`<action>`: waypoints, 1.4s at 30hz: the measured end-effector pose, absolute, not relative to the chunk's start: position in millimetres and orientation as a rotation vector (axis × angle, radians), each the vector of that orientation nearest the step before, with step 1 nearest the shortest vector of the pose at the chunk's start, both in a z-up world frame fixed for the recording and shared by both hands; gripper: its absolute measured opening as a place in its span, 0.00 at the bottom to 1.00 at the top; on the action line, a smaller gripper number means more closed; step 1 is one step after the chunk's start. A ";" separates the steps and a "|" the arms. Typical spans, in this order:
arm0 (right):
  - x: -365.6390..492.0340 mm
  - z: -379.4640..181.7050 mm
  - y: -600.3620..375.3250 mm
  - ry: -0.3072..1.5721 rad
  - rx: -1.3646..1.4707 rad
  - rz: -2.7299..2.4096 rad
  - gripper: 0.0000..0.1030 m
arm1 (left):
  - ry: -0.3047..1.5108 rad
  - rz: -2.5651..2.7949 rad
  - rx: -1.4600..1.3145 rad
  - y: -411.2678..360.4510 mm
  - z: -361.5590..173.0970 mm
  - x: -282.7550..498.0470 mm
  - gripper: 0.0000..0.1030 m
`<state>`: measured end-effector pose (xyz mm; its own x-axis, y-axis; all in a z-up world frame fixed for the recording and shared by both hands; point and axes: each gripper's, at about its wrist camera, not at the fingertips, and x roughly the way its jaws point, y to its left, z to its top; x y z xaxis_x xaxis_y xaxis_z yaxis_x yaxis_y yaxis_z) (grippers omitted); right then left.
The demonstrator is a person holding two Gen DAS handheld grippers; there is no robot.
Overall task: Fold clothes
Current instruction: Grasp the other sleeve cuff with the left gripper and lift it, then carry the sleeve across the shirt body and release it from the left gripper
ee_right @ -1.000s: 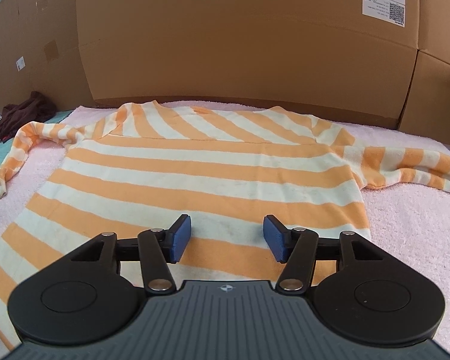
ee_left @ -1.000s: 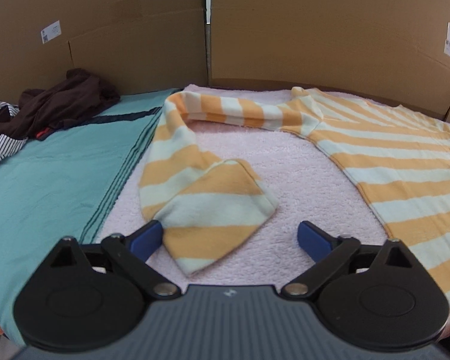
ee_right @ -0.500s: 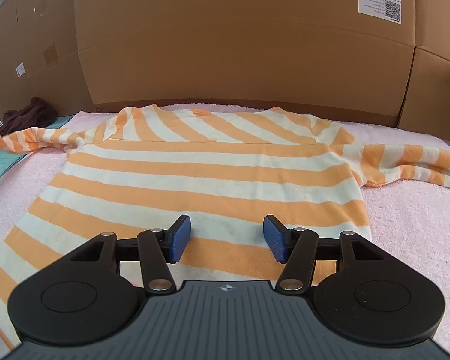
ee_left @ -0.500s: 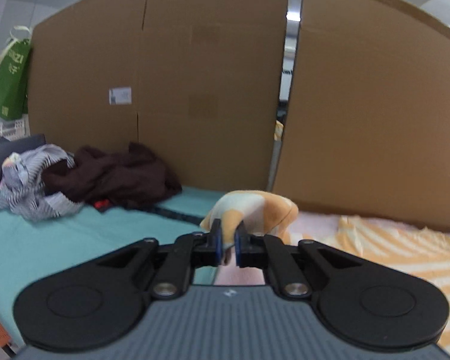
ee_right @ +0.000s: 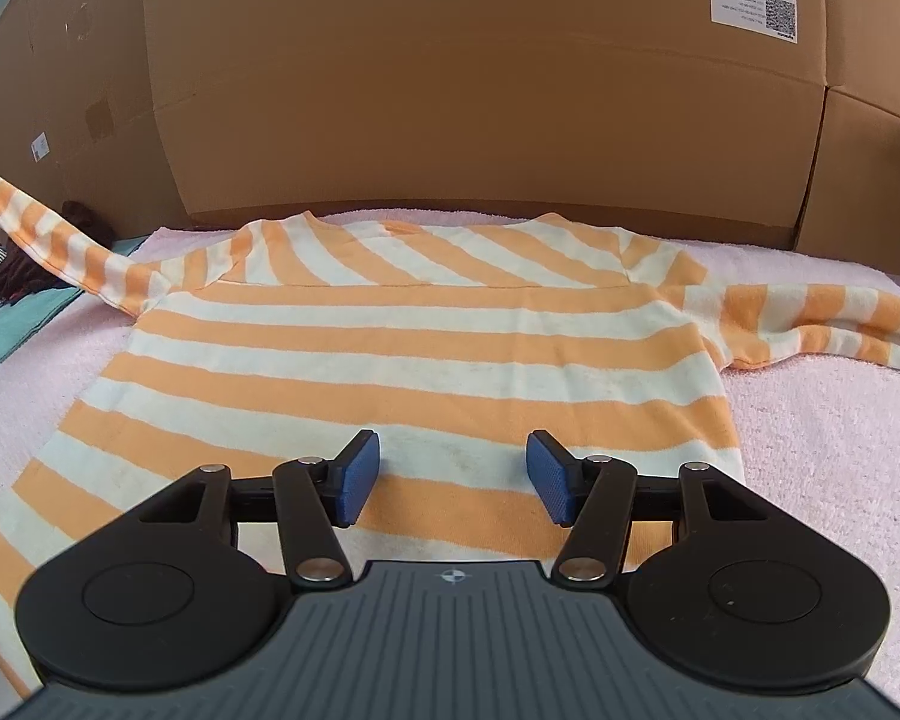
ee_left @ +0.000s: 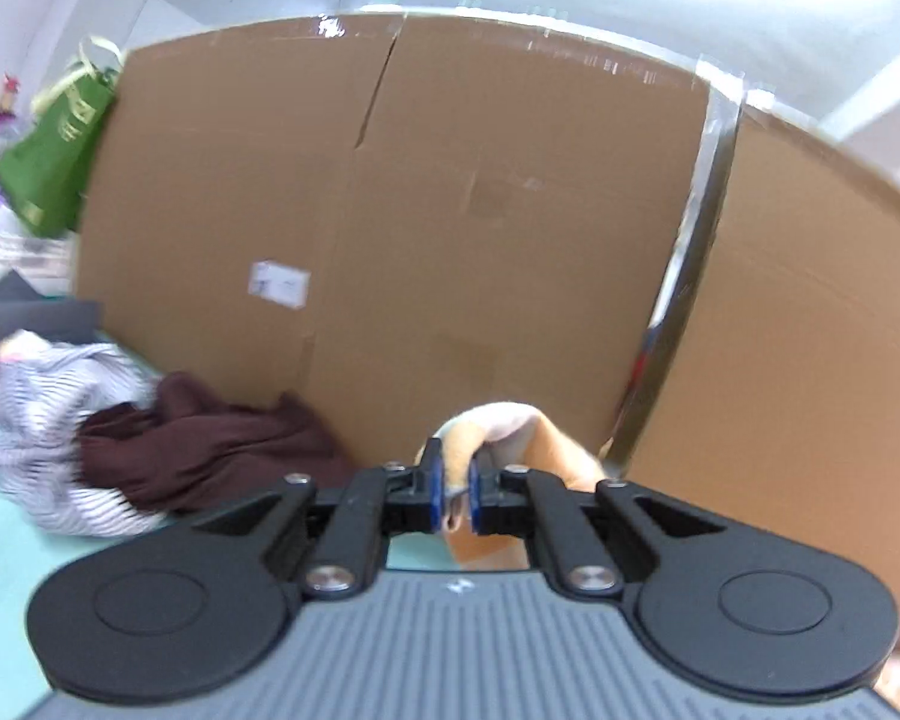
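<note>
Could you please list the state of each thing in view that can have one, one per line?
Left gripper: shut on the sleeve, raised.
Right gripper: open, over the sweater's lower part.
Sweater: body spread flat on the pink towel.
Sleeve: lifted off the towel, stretched out.
Other sleeve: lying on the towel.
Brown garment: crumpled, unfolded.

a pink towel [ee_right: 810, 420] covers the table, with a teal cloth [ee_right: 6, 330] beside it at the left. the orange-striped sweater [ee_right: 420, 354] lies flat on the pink towel, while a brown garment [ee_left: 210, 450] and a striped garment [ee_left: 42, 408] sit heaped on the teal cloth.
</note>
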<state>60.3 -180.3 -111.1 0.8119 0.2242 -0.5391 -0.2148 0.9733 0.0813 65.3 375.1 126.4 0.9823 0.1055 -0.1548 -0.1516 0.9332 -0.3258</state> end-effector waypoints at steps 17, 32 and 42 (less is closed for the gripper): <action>59.0 -110.2 -183.3 0.575 0.049 0.240 0.57 | 0.209 -0.322 -0.222 231.5 125.9 149.3 0.03; 45.4 -51.0 -143.6 0.298 -0.127 0.402 0.50 | 0.278 -0.519 -0.056 130.8 134.8 175.5 0.03; 76.4 -84.8 -140.2 0.405 -0.087 0.402 0.49 | 0.280 -0.589 -0.013 83.0 140.5 180.0 0.04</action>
